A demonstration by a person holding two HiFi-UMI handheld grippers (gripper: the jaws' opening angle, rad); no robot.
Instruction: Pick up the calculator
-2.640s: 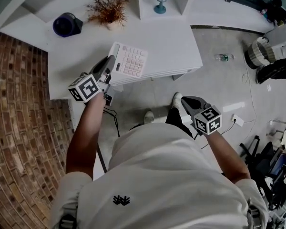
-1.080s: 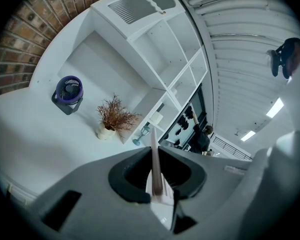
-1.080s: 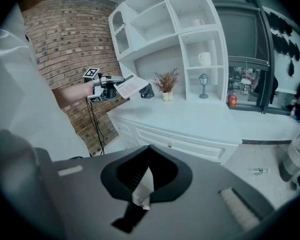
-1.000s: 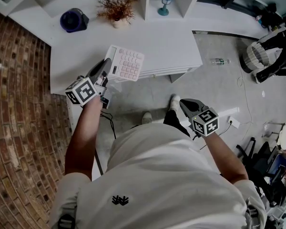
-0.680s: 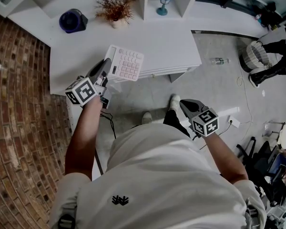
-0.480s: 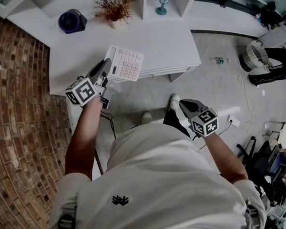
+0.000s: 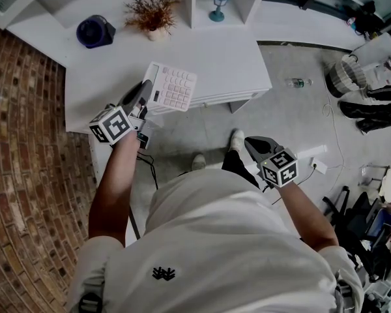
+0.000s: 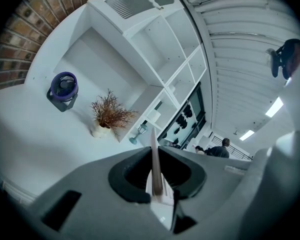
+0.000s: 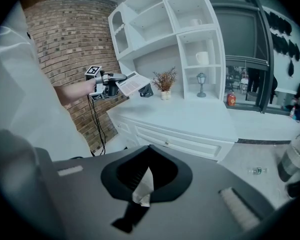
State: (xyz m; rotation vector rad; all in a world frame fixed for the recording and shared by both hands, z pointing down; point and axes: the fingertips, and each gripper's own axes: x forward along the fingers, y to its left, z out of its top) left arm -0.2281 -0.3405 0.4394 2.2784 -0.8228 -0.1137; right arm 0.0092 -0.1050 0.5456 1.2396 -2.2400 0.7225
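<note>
Looking down on a white worktop (image 7: 228,51) by a brick wall (image 7: 26,175), we see the left tool (image 7: 148,87) clamped on the calculator (image 7: 177,87), keys up, long axis running rightward; the right tool (image 7: 249,142) is closed.

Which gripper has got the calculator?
The left gripper: it is shut on the edge of the calculator, holding it in the air. The right gripper hangs low by the person's leg, far from it.

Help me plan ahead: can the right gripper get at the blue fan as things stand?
Probably not: the right gripper hangs off the counter's front; the fan sits far back left, beyond the left gripper holding the calculator.
</note>
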